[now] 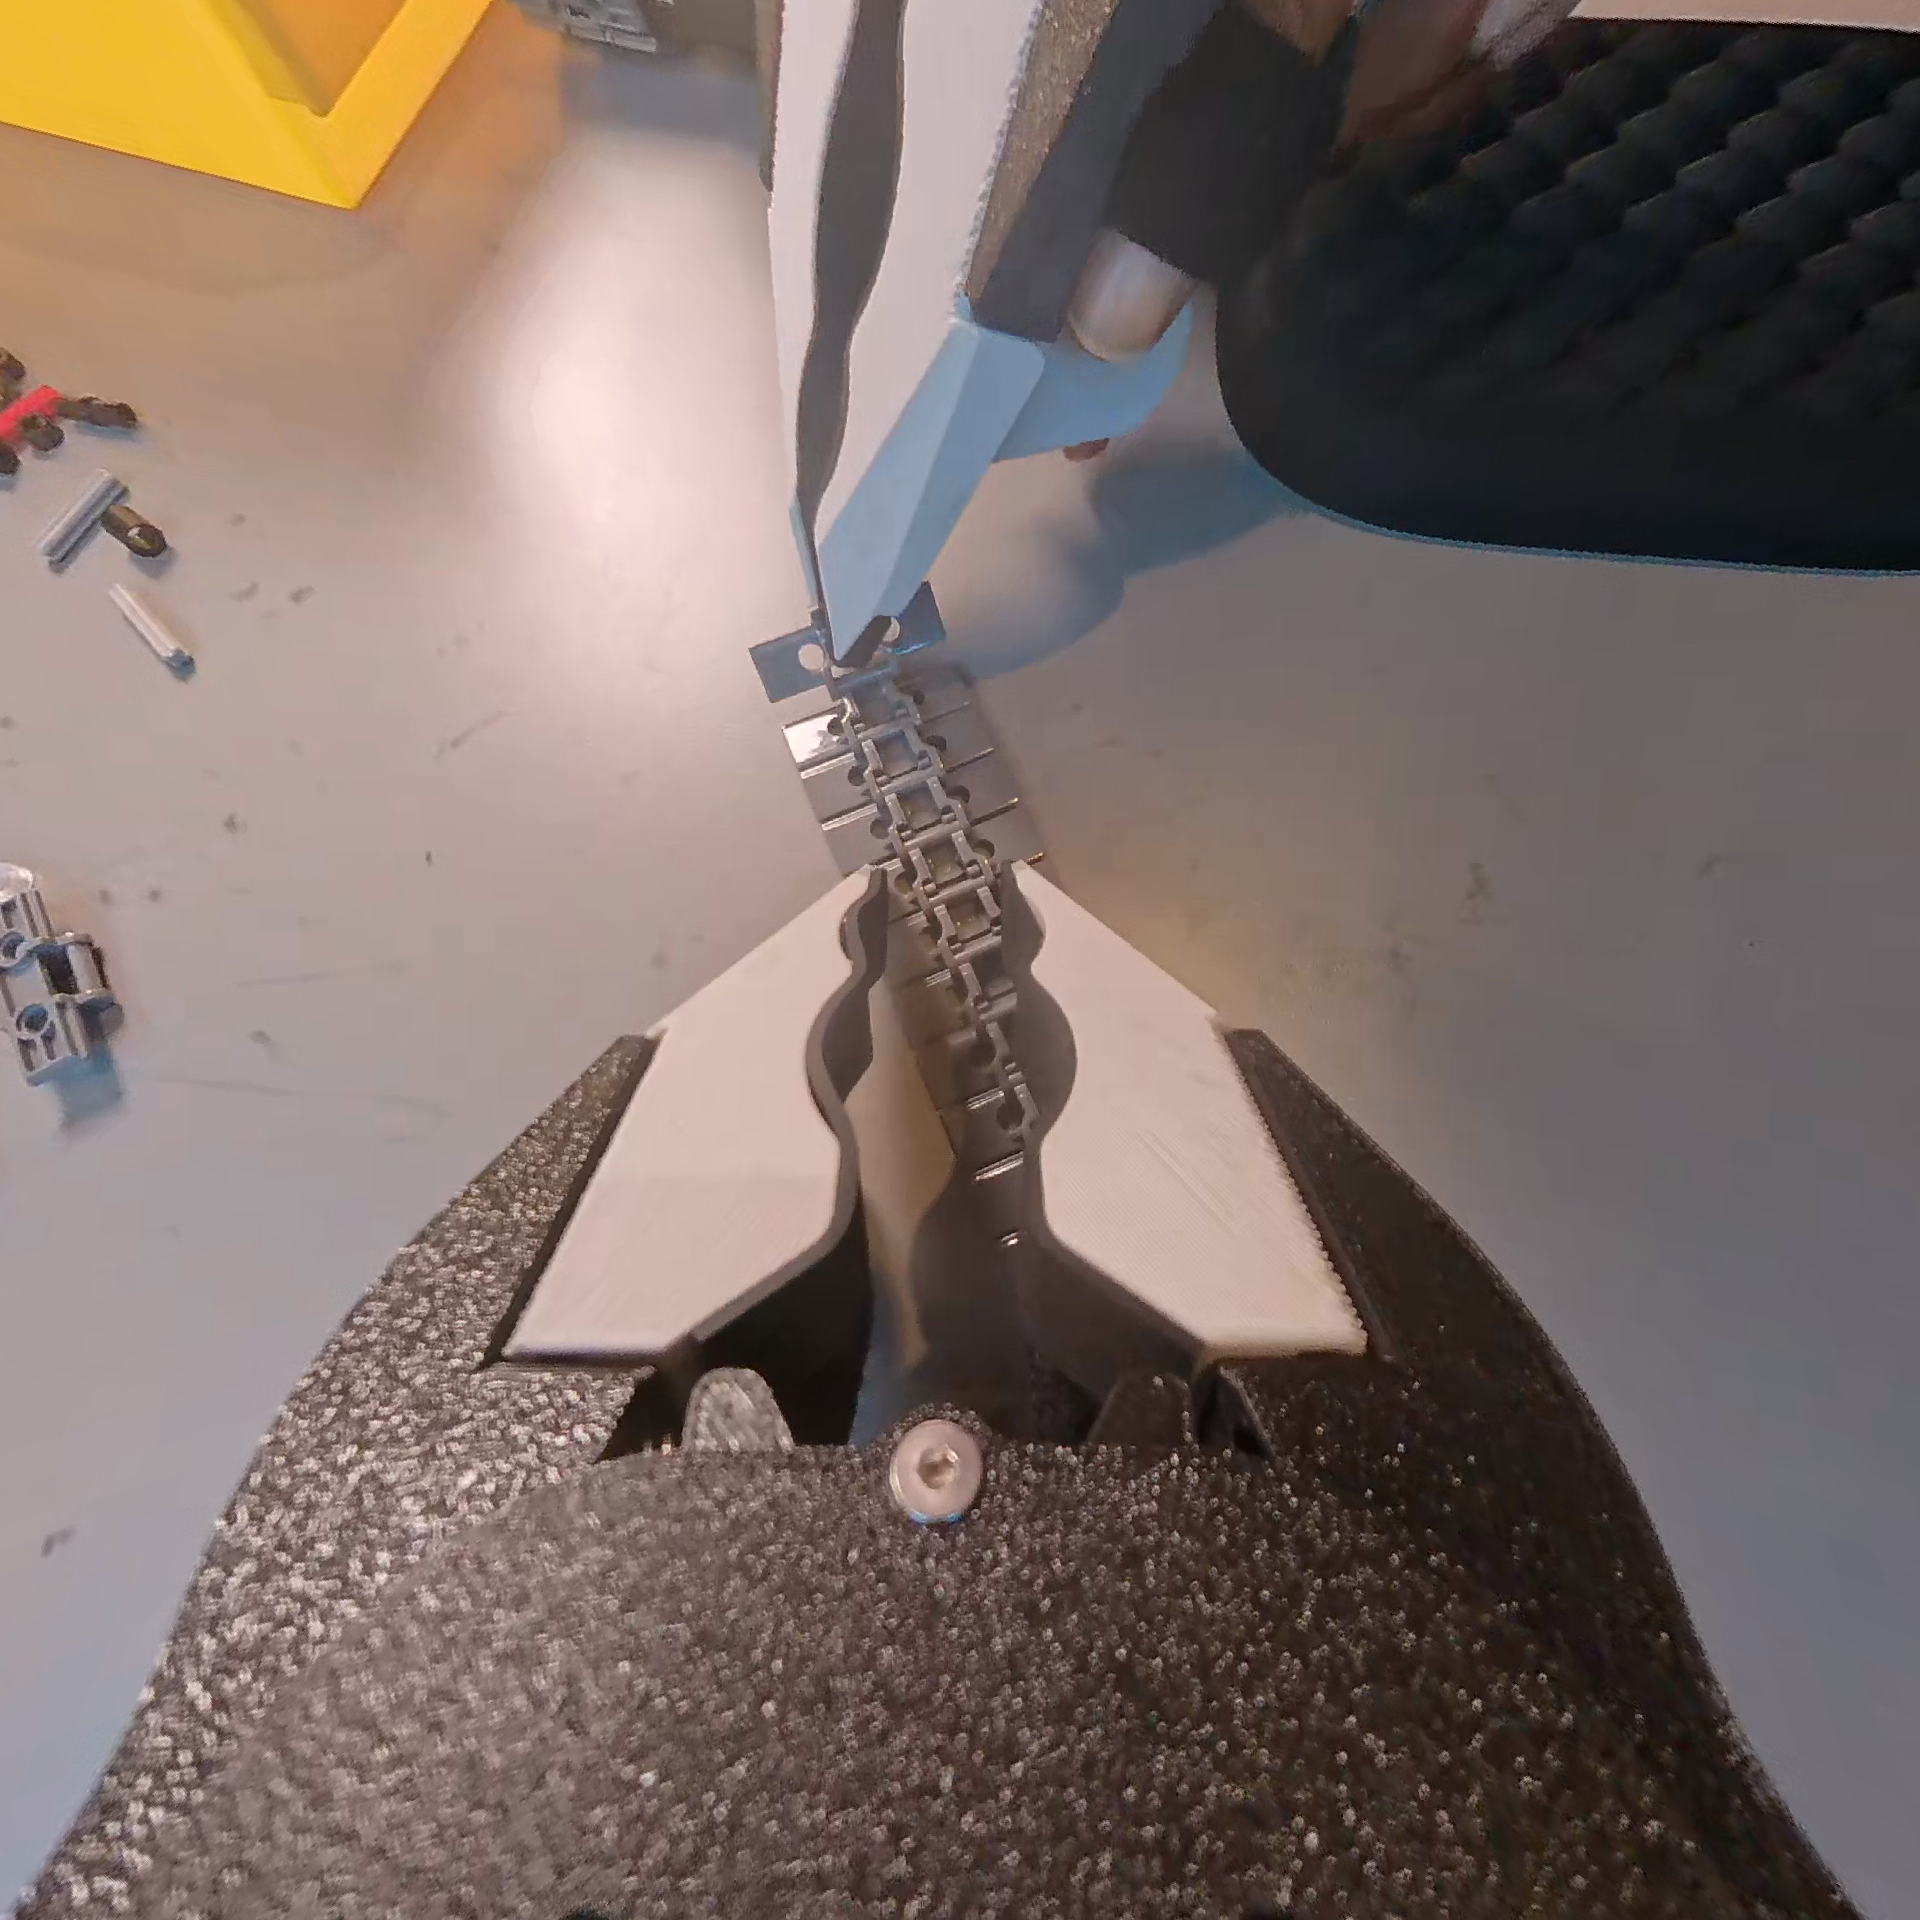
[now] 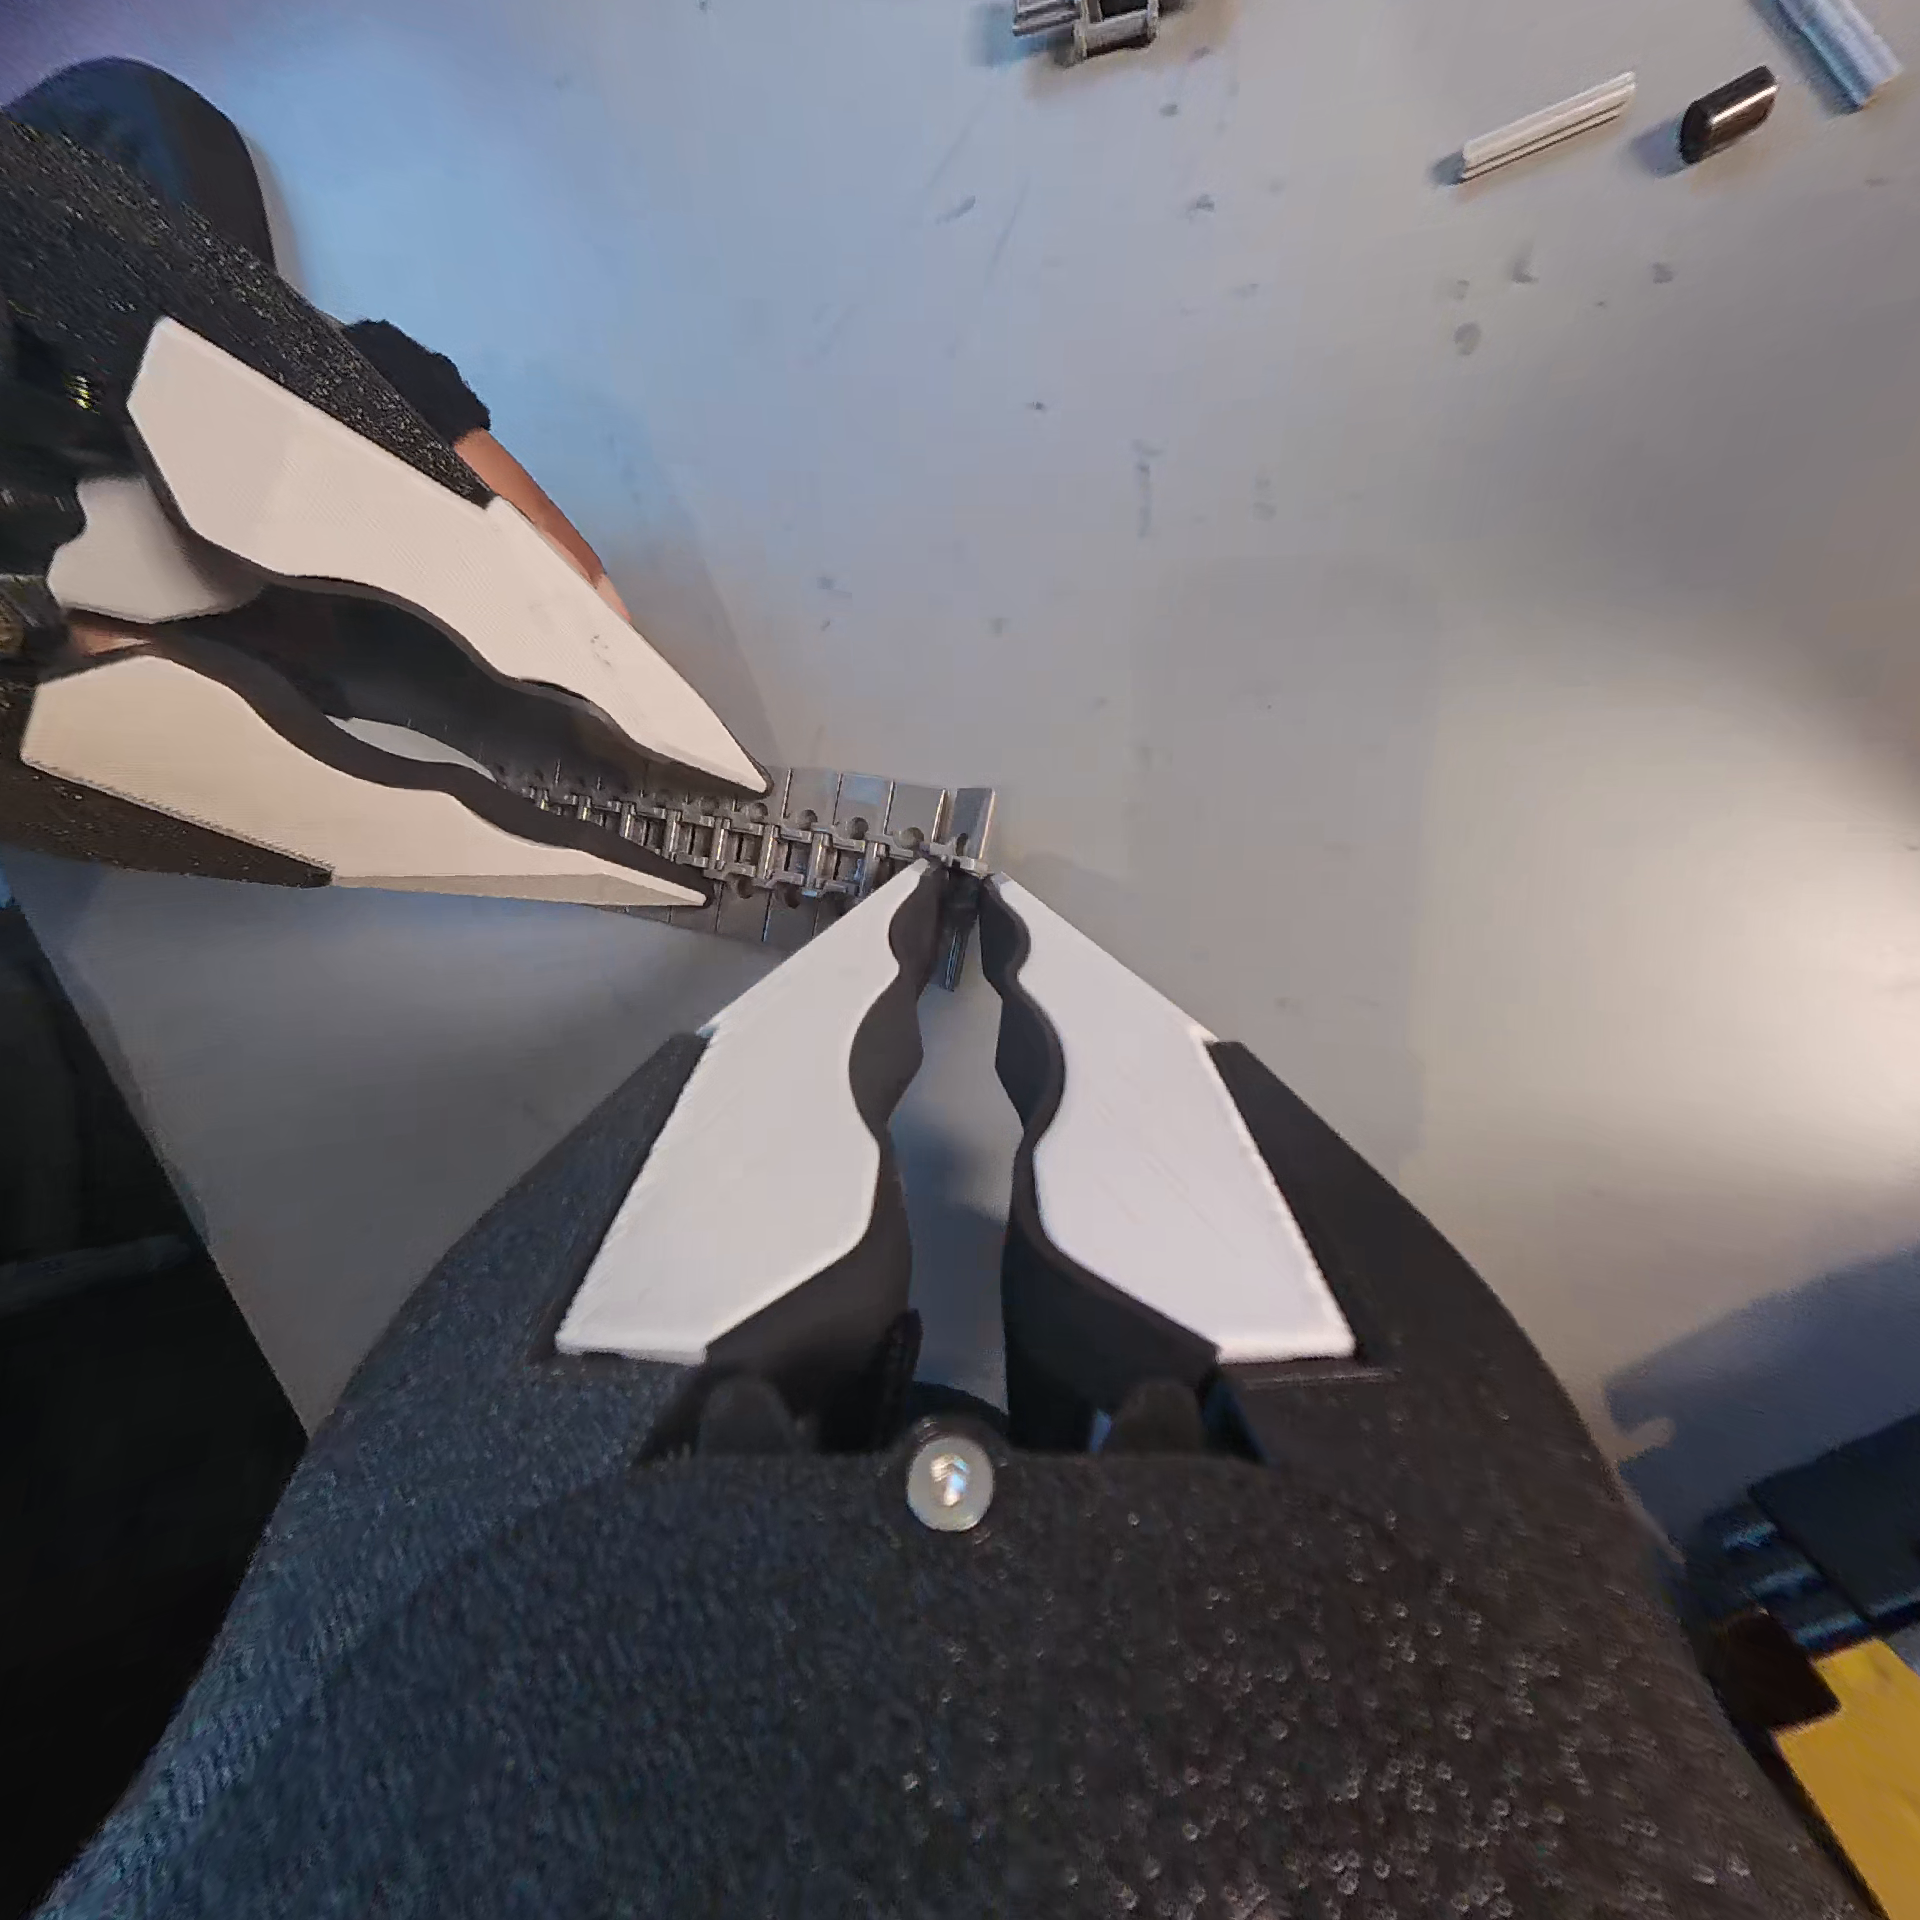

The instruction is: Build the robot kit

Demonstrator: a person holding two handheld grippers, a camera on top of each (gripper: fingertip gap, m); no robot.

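Left wrist view shows the left tongs [image 1: 951,883] closed on a grey chain of small toy track links [image 1: 914,800]. The chain runs down between the two white fingers, and the black inner sides press on it. The free part of the chain sticks out past the tips, over the grey desk [image 1: 520,727]. I cannot tell if it touches the desk.

At the far end of the chain, the right tongs [image 1: 847,649] come down from above. Their tips are pinched together on one grey link [image 1: 800,665] that sits right at the last link of the chain. Right wrist view shows the same: the right tongs [image 2: 956,873] are clamped on that end piece [image 2: 954,935], and the left tongs [image 2: 732,836] reach in from the left side, holding the chain [image 2: 800,842].

Away from the tongs, small parts lie on the desk. On the left in the left wrist view are a grey hinge-like block [image 1: 52,977], a pale grey rod [image 1: 154,627], a darker grey ribbed piece with a black pin [image 1: 99,517], and some black and red bits [image 1: 47,416]. A yellow box [image 1: 239,83] sits near the far left corner of that view
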